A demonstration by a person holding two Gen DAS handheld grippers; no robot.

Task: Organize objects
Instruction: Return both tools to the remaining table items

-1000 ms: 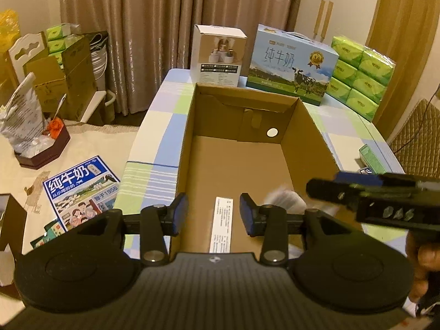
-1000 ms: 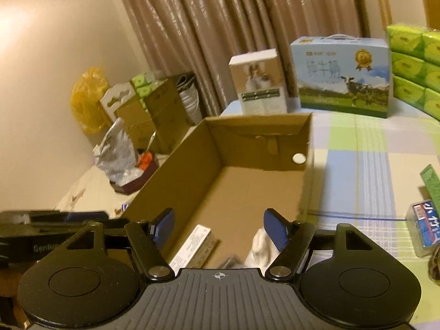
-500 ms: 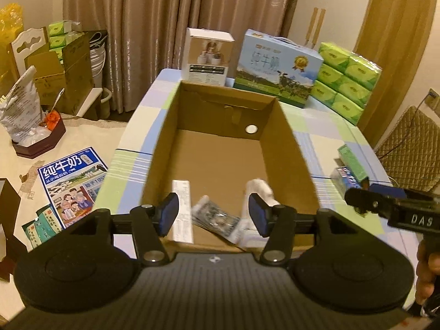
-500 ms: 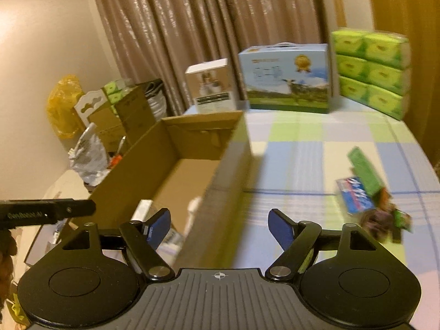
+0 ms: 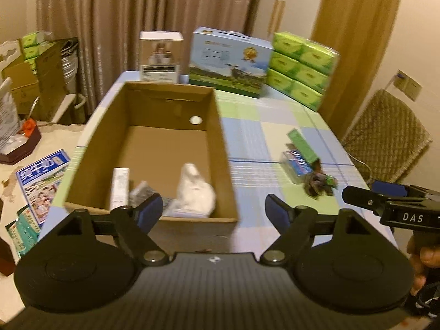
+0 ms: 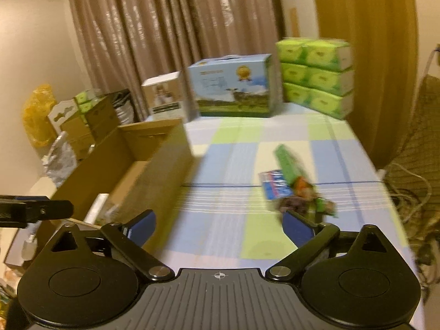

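Both claws, left claw and right claw, are opening, empty; the jumbled packets at two o'clock on the bench could scatter if grabbed together.

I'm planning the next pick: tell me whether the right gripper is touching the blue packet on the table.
Apart. In the right wrist view the right gripper, jaws opening and empty, sits short of the blue packet, with bare tablecloth between them.
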